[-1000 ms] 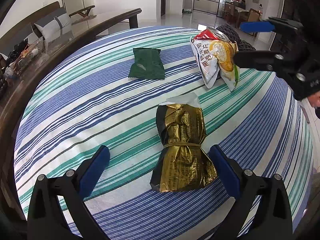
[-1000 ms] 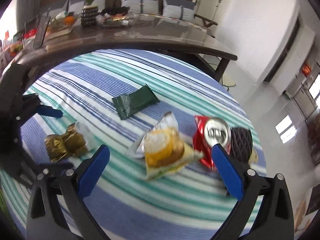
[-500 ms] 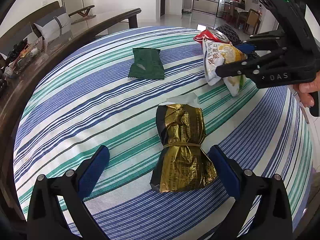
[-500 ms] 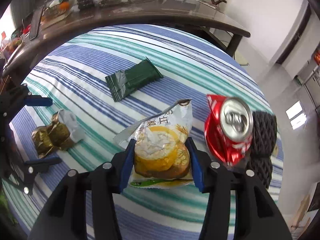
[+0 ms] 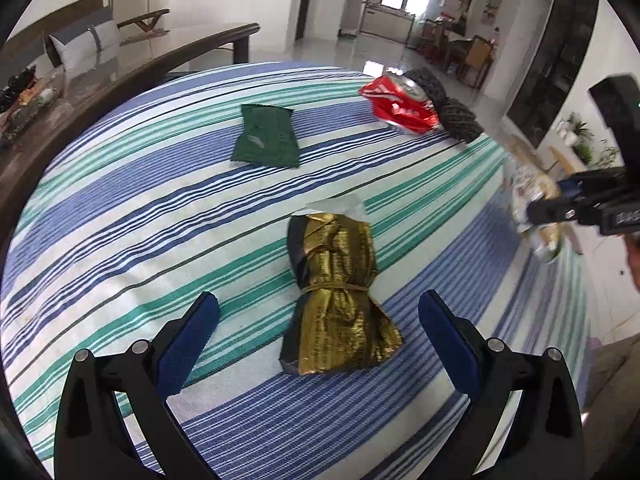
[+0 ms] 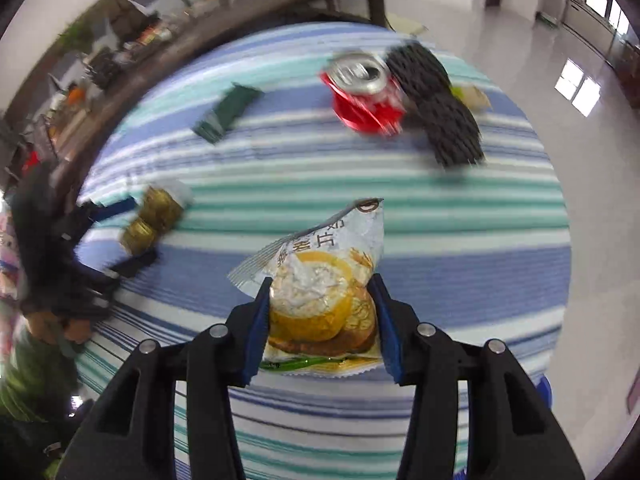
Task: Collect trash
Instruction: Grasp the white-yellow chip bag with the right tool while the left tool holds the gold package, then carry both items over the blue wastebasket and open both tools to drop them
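My right gripper (image 6: 322, 294) is shut on a white and yellow snack packet (image 6: 320, 276) and holds it above the striped tablecloth (image 6: 460, 240). In the left wrist view that packet (image 5: 538, 216) shows blurred at the table's right edge in the right gripper (image 5: 556, 204). My left gripper (image 5: 318, 316) stands open over a crumpled gold wrapper (image 5: 340, 300), its blue pads either side and apart from it. A green wrapper (image 5: 266, 136) lies flat farther back. A crushed red can (image 5: 400, 104) lies at the far edge.
A black knitted thing (image 5: 452, 110) lies against the can. A dark wooden table (image 5: 120, 68) with clutter runs behind the striped tablecloth (image 5: 120, 208) on the left. Beyond the cloth's right edge is tiled floor (image 6: 580, 92). A person's hand (image 5: 634, 256) shows at the far right.
The right gripper closed on the snack packet beside the can and carried it off toward the table's right edge, rolling as it went. The left gripper stayed over the gold wrapper.
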The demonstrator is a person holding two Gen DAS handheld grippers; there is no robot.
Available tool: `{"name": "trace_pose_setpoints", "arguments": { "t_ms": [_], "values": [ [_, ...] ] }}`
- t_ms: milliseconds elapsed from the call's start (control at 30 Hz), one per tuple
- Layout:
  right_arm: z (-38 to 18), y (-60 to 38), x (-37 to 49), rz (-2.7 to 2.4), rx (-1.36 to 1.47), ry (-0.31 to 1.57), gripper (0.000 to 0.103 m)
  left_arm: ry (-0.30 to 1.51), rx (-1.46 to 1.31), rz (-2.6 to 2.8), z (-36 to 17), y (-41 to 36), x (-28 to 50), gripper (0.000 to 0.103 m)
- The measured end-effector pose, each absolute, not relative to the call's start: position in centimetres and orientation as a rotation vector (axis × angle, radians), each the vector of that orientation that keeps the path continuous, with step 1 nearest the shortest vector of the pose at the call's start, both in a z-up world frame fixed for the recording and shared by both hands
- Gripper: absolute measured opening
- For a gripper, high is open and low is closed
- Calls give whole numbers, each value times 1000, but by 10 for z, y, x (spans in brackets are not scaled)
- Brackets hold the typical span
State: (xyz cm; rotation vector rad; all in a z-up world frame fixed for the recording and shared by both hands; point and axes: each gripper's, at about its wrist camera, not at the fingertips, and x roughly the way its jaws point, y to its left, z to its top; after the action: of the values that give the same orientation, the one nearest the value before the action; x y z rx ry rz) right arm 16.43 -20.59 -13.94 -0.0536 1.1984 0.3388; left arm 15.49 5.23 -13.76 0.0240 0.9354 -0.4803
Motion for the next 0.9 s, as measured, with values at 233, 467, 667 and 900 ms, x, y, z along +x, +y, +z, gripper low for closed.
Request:
{"name": "trace_pose_setpoints", "arguments": {
  "t_ms": [233, 467, 667, 900],
  "values": [
    [-143, -214, 157, 353, -58, 1129, 64, 965, 77, -529, -134, 39, 158, 98],
    [-137, -191, 156, 399, -265, 1071, 65, 1001, 117, -489, -134, 29, 172, 83],
    [-141, -186, 149, 421, -297, 1087, 37, 1001, 186, -469, -132, 20, 167, 40],
    [-104, -250, 123, 381, 36, 993, 36, 958, 120, -560, -98, -3, 138, 38]
  ]
}}
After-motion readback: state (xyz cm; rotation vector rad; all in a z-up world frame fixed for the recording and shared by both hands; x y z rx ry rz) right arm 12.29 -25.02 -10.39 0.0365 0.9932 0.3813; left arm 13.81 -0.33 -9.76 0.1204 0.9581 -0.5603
